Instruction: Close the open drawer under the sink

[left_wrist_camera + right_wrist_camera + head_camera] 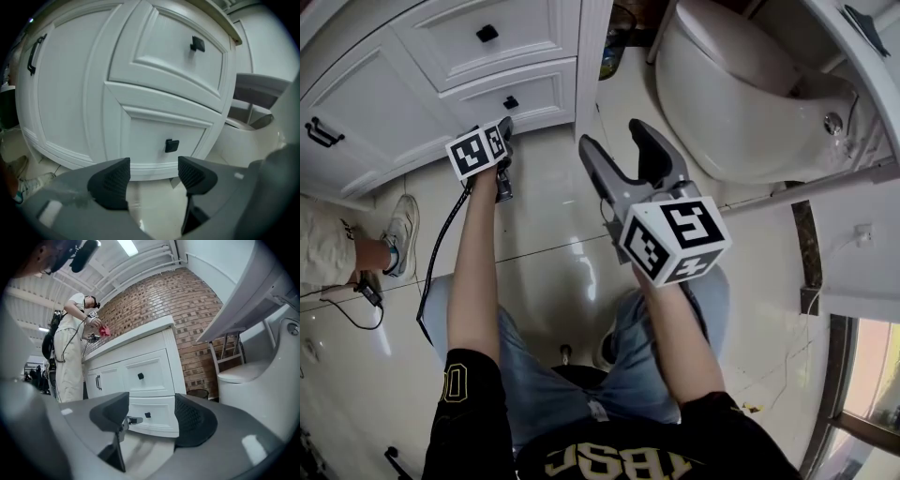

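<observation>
The white sink cabinet (412,112) has two drawers, one above the other. The lower drawer (534,94) with its black knob (171,145) sits flush with the cabinet front, as does the upper drawer (173,51). My left gripper (503,127) hangs just in front of the lower drawer, low over the floor. Its jaws (152,176) stand open with nothing between them and do not touch the drawer. My right gripper (619,150) is held higher and further back, open and empty. In the right gripper view (151,417) it looks level at the cabinet.
A white toilet (741,84) stands right of the cabinet, with a small dark bin (619,37) in the gap between. Another person (70,348) stands at the cabinet's left end holding a red cloth; their shoe (398,230) is on the glossy tile floor (553,253).
</observation>
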